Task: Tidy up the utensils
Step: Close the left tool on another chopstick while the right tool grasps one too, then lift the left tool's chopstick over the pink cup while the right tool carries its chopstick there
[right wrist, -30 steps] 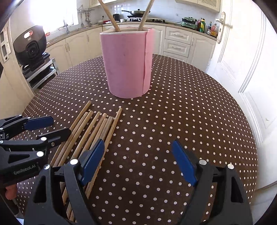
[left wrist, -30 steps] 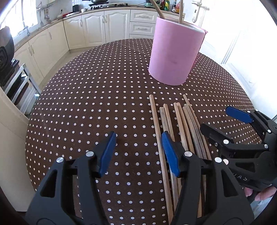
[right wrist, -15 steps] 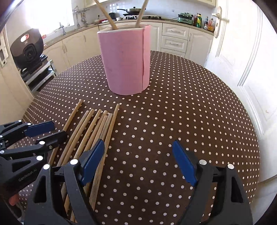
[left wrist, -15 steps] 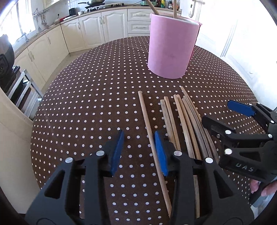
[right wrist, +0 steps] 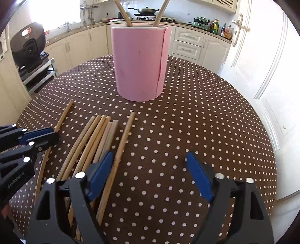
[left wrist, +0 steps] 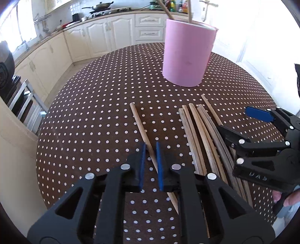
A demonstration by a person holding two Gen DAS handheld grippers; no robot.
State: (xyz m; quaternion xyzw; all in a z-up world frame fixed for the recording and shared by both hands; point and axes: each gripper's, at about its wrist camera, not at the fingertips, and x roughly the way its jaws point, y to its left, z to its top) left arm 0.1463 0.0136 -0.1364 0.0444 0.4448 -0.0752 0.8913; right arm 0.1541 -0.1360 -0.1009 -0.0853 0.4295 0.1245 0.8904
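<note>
A single wooden stick (left wrist: 142, 129) is straddled by the nearly closed left gripper (left wrist: 150, 148), apart from the stick bundle (left wrist: 204, 135) beside the right gripper (left wrist: 241, 122).

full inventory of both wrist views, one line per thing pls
Pink holder: 1, pink, upright mid-table, two sticks inside.
Single chopstick: 1, light wood, apart from the pile, between the left gripper's fingers.
Chopstick pile: about seven, wood, flat on table near the holder.
Table: 1, brown with white dots.
Cabinets: cream, behind.
Wok: 1, dark, on stove.
Left gripper: black/blue, nearly shut around the single chopstick.
Right gripper: black/blue, open.
</note>
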